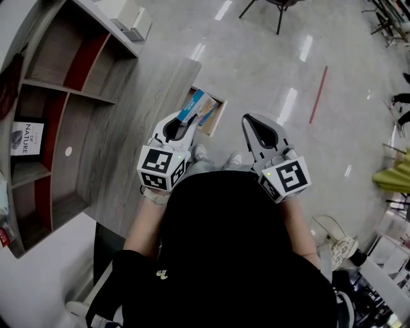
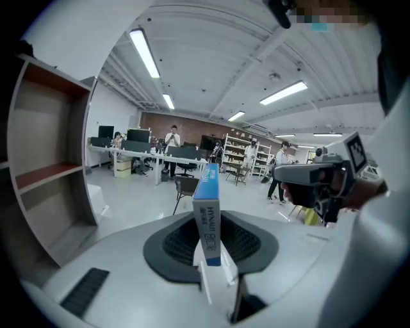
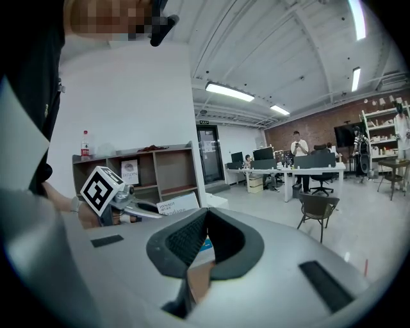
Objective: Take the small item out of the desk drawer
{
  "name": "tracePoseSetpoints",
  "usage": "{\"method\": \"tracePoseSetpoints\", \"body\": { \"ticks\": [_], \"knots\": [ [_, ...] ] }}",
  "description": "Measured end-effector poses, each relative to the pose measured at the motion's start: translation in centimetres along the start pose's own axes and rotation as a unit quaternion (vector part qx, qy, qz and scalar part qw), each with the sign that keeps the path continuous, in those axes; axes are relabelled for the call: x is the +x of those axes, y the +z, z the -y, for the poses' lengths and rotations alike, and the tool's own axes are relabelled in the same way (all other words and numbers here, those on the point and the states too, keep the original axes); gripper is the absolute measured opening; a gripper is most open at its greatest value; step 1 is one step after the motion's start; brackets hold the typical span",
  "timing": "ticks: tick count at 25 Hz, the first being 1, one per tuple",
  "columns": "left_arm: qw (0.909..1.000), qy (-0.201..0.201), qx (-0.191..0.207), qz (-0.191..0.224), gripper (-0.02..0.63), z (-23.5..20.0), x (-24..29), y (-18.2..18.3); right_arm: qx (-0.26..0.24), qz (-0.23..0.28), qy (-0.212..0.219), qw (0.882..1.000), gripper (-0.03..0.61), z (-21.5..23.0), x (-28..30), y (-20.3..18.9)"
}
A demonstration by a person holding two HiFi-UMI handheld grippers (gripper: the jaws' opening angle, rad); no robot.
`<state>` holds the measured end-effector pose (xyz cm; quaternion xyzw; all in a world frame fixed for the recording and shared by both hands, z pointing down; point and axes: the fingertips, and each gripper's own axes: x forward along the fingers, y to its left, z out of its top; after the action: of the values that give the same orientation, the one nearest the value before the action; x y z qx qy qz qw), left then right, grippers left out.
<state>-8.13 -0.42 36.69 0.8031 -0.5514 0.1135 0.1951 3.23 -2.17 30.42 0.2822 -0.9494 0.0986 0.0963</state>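
A small blue-and-white box (image 1: 196, 104) is clamped between the jaws of my left gripper (image 1: 184, 120), held in the air just above the open wooden drawer (image 1: 216, 119) at the desk's end. In the left gripper view the box (image 2: 207, 192) stands upright on its edge between the dark pads (image 2: 173, 240) of the left gripper (image 2: 210, 238). My right gripper (image 1: 248, 122) hovers to the right of the drawer, shut and empty. In the right gripper view its jaws (image 3: 205, 216) meet with nothing between them, and the box (image 3: 168, 205) shows beyond.
The grey wooden desk (image 1: 122, 122) runs along my left, with a shelf unit (image 1: 57, 96) holding a framed print (image 1: 25, 138). Polished floor lies ahead with a red tape line (image 1: 318, 93) and a chair base (image 1: 278, 9). People and office desks stand far off.
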Motion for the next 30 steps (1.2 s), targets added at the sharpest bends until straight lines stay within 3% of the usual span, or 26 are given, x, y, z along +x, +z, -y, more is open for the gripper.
{"method": "tracePoseSetpoints", "body": {
  "ticks": [7, 15, 30],
  "knots": [
    [0.9957, 0.014, 0.054, 0.075, 0.1, 0.8, -2.6, 4.6, -0.012, 0.015, -0.001, 1.0, -0.003, 0.1, 0.5, 1.2],
    [0.9823, 0.039, 0.099, 0.154, 0.1, 1.1, -5.3, 8.1, -0.024, 0.031, 0.015, 0.999, -0.003, -0.6, 1.4, 2.3],
    [0.9718, 0.036, 0.109, 0.206, 0.1, 1.2, -6.8, 9.9, -0.068, 0.045, 0.009, 0.997, -0.002, -0.9, 1.9, 4.5]
  ]
}}
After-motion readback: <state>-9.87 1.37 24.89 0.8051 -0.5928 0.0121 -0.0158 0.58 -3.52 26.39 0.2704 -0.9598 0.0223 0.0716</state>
